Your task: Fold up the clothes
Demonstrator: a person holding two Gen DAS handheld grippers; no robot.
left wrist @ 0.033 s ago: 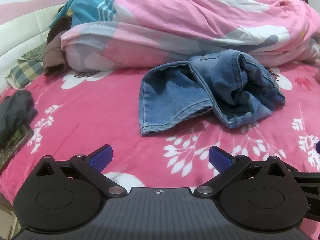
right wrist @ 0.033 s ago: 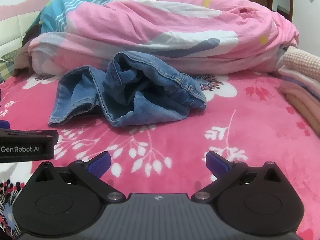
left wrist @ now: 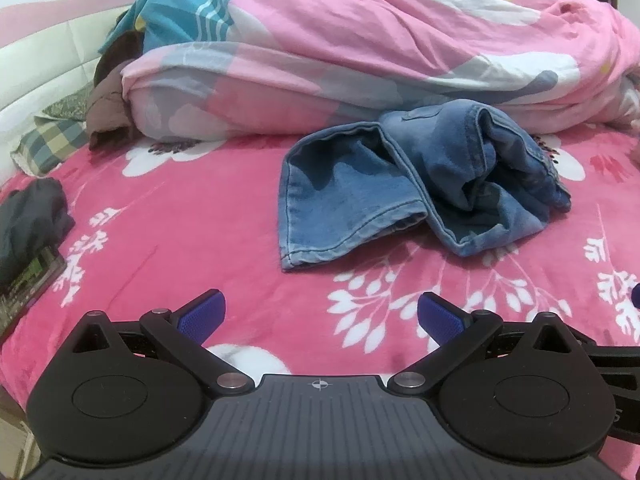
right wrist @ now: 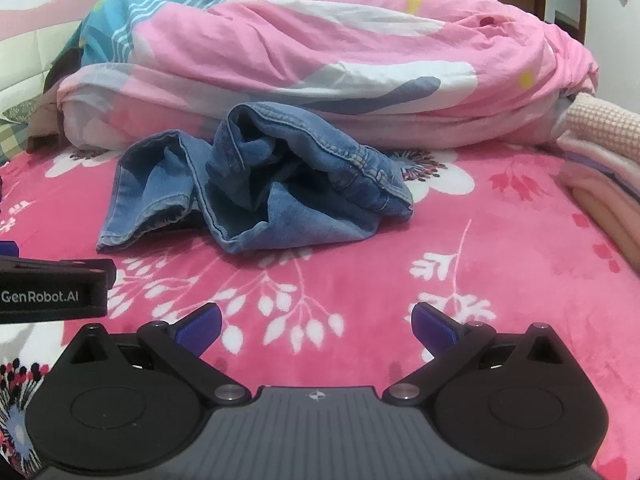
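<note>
A crumpled pair of blue jeans lies in a heap on the pink flowered bedsheet, one hemmed leg end spread toward the left. In the right wrist view the jeans sit ahead and left of centre. My left gripper hovers open over the sheet, short of the jeans, with nothing between its blue pads. My right gripper is also open and empty, a little back from the jeans. The left gripper's body shows at the left edge of the right wrist view.
A rolled pink and teal quilt lies across the bed behind the jeans. A dark garment and a flat dark object sit at the left edge. A checked pillow lies far left. Folded pale pink clothes are stacked at the right.
</note>
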